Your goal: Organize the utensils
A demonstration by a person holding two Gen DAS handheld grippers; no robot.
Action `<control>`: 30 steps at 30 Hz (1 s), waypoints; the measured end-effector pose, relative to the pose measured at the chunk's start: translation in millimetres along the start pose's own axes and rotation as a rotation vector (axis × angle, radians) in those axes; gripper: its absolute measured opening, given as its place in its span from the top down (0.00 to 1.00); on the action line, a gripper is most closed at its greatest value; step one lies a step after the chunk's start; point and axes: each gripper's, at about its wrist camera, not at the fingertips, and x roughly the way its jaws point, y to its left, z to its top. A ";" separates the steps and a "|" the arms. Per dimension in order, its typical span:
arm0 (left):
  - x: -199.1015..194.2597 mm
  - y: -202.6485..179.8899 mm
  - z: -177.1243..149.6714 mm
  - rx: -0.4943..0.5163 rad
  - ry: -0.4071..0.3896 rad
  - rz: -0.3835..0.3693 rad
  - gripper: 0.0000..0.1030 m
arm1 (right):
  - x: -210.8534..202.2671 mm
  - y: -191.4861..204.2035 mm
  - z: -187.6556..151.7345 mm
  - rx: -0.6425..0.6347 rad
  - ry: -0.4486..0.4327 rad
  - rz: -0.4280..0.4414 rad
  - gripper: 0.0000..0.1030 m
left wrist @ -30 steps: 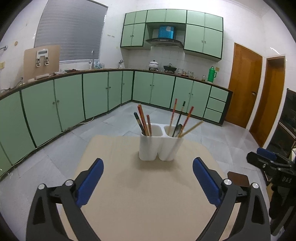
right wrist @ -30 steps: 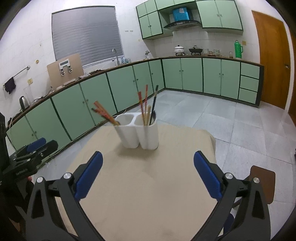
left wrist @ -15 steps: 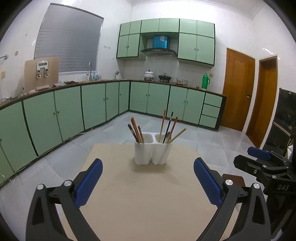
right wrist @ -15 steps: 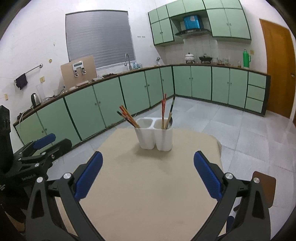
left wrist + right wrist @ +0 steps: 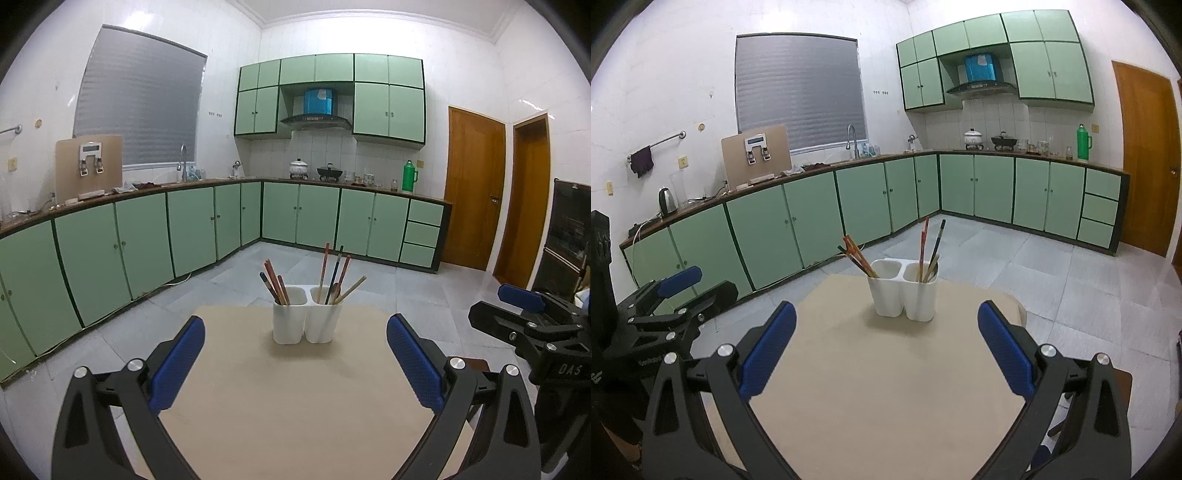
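Left gripper point(image 5: 295, 354): jaws spread wide, empty, above the near part of the table
Right gripper point(image 5: 886, 347): jaws wide apart, holding nothing
Holder point(image 5: 307, 319): white, two cups, upright near the table's point(image 5: 295, 406) far edge
Chopsticks point(image 5: 274, 283): leaning in the left cup
Right cup: chopsticks, perhaps a dark spoon point(image 5: 335, 290)

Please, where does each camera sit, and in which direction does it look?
Left wrist: on the left tongs, facing the white two-compartment plastic utensil holder on the beige table; right tongs show at right.
Right wrist: on the right tongs, facing the holder; left tongs at left.
Shared: holder, table, green cabinets.
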 end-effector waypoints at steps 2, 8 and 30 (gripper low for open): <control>-3.2 -0.1 0.5 0.004 -0.003 0.001 0.06 | -2.5 0.0 0.0 -0.002 -0.004 0.001 0.07; -8.9 0.1 2.0 0.008 -0.014 0.006 0.06 | -5.1 2.7 0.4 -0.011 -0.008 -0.003 0.07; -21.1 4.1 2.0 0.013 -0.033 0.025 0.06 | -10.4 3.9 0.7 -0.021 -0.017 -0.002 0.07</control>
